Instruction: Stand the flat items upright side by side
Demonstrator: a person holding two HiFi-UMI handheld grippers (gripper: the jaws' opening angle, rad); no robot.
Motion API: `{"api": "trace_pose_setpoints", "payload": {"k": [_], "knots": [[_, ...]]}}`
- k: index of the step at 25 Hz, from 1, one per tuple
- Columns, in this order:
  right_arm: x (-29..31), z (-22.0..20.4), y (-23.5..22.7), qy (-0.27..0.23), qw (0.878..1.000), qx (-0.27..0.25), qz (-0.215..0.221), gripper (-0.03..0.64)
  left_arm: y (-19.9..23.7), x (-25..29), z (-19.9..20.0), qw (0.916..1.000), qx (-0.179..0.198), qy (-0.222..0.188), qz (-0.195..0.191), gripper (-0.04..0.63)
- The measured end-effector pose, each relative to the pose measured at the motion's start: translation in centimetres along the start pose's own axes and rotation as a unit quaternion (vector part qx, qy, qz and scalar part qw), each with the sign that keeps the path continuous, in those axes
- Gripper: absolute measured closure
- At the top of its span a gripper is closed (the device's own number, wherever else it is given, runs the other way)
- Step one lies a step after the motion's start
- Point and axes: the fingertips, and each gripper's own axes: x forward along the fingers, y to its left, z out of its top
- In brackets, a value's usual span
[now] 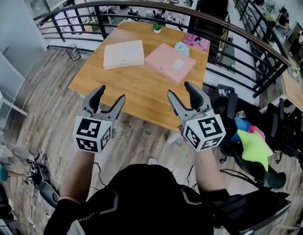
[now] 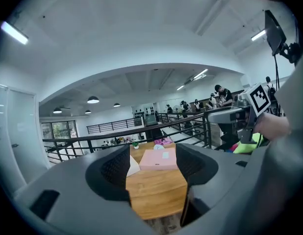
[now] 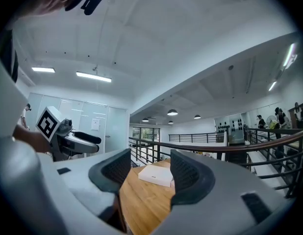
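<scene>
Hovering short of the near edge of the bench (image 1: 141,89), the left tongs (image 1: 111,94) and the right tongs (image 1: 181,91) both stand open with nothing between their jaws, the left set spread a little wider than the right. Neither touches anything.

Both flat things lie on the far half of the bench, well ahead of the tongs. The white box (image 1: 123,54) sits ahead of the left hand, its long side running roughly across the bench. The pink box (image 1: 170,62) lies just beside it to the right, ahead of the right hand and turned at a slant. Whether their corners touch cannot be told.

Each hand seems nearer to the box on its own side, yet the sight lines cross: the left gripper view frames the pink box, the right gripper view the white one. The task looks not yet begun, and reaching forward over the bench is probably the first need.
</scene>
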Motion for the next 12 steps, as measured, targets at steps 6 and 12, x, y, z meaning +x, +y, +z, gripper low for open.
{"api": "trace_pose_setpoints", "payload": {"k": [6, 12], "knots": [[3.5, -2.0, -3.1, 0.017, 1.000, 0.002, -0.003, 0.362, 1.7, 3.5, 0.0, 0.9997, 0.015, 0.012, 0.016, 0.285], [6.2, -2.0, -3.8, 0.024, 1.000, -0.006, 0.006, 0.362, 3.6, 6.1, -0.4, 0.9998, -0.001, 0.019, 0.010, 0.285]]}}
